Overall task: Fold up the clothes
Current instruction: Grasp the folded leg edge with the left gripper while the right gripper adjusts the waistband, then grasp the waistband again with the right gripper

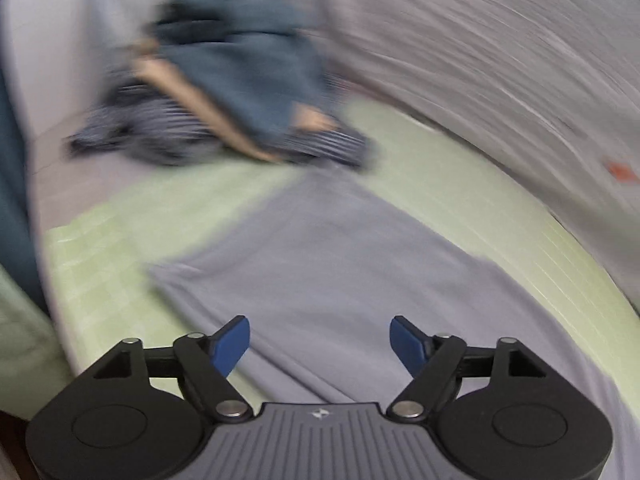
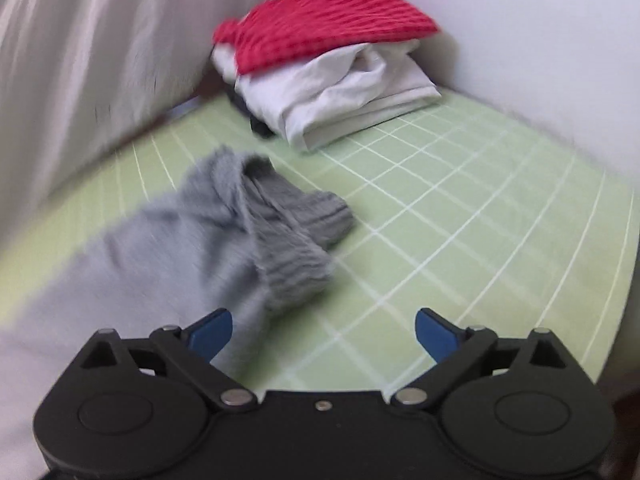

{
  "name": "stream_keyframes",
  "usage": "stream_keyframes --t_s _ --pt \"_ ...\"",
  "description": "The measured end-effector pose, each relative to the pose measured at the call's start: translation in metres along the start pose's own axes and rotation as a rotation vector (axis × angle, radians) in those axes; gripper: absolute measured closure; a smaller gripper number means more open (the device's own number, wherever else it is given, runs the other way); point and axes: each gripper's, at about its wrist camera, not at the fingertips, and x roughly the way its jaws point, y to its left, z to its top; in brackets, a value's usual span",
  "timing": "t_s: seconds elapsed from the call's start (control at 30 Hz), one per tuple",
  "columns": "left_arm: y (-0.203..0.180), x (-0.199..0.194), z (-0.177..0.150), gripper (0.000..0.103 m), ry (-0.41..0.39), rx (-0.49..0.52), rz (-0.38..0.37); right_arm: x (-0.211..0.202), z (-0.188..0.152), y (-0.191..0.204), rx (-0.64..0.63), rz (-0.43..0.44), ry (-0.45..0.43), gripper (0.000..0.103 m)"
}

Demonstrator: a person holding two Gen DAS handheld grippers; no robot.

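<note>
- While both wrist views are smeared by motion blur, I can confirm that my left gripper (image 1: 320,344) has its jaws spread wide with nothing between the blue pads (image 1: 230,344).
- My right gripper (image 2: 324,334) is likewise spread apart and holds nothing.
- I locate the grey garment (image 1: 332,264) lying flat on the green grid mat (image 1: 460,200), directly ahead of and beneath the left gripper; its near portion is cut off behind the gripper body.
- From the right wrist view, I see the same garment's bunched ribbed end (image 2: 288,236) on the mat, just ahead of the right gripper's left pad; whether this is a cuff or a hem I cannot tell.
- At the far end of the left view I see a pile of dark blue and striped clothes (image 1: 224,96); blur prevents me from counting the items or separating them.
- At the far end of the right view, a red knit item (image 2: 324,16) rests on top of a folded white cloth (image 2: 336,96). A dark object (image 2: 260,126) under that stack is mostly hidden.
- Pale fabric (image 2: 80,72) borders the mat; its edges run out of frame.
</note>
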Motion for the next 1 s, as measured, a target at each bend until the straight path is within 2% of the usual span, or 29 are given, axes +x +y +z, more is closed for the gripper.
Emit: stream_keyframes --t_s 0.13,0.2,0.23,0.27,0.3,0.37,0.5,0.63,0.77,0.87,1.0 --pt "-0.078 0.003 -0.042 0.017 0.069 0.167 -0.121 0.010 0.000 0.005 -0.136 0.002 -0.015 0.007" --pt "-0.112 0.009 -0.060 0.017 0.111 0.228 -0.148 0.012 0.001 0.006 -0.170 -0.023 -0.036 0.020" --pt "-0.124 0.012 -0.066 0.017 0.126 0.249 -0.161 0.015 0.002 0.005 -0.178 -0.016 -0.038 0.022" --pt "-0.137 0.015 -0.072 0.017 0.141 0.274 -0.171 0.016 0.003 0.005 -0.176 0.009 -0.039 0.032" --pt "-0.149 0.018 -0.078 0.017 0.156 0.303 -0.177 0.017 0.003 0.003 -0.170 0.041 -0.044 0.047" --pt "-0.169 0.023 -0.087 0.017 0.174 0.361 -0.179 0.015 0.000 0.004 -0.170 0.082 -0.048 0.062" --pt "-0.198 0.034 -0.102 0.017 0.220 0.427 -0.170 0.004 -0.002 0.000 -0.116 0.089 -0.112 0.064" --pt "-0.216 0.047 -0.118 0.017 0.291 0.475 -0.149 0.010 0.009 -0.005 -0.050 0.104 -0.132 0.066" --pt "-0.226 0.052 -0.127 0.010 0.298 0.553 -0.124 0.020 0.012 0.003 -0.072 0.056 -0.095 0.073" --pt "-0.228 0.055 -0.130 0.002 0.301 0.564 -0.125 0.020 0.003 0.006 -0.111 0.036 -0.065 0.077" --pt "-0.229 0.057 -0.132 0.000 0.295 0.570 -0.127 0.021 -0.004 0.003 -0.126 0.048 -0.052 0.078"
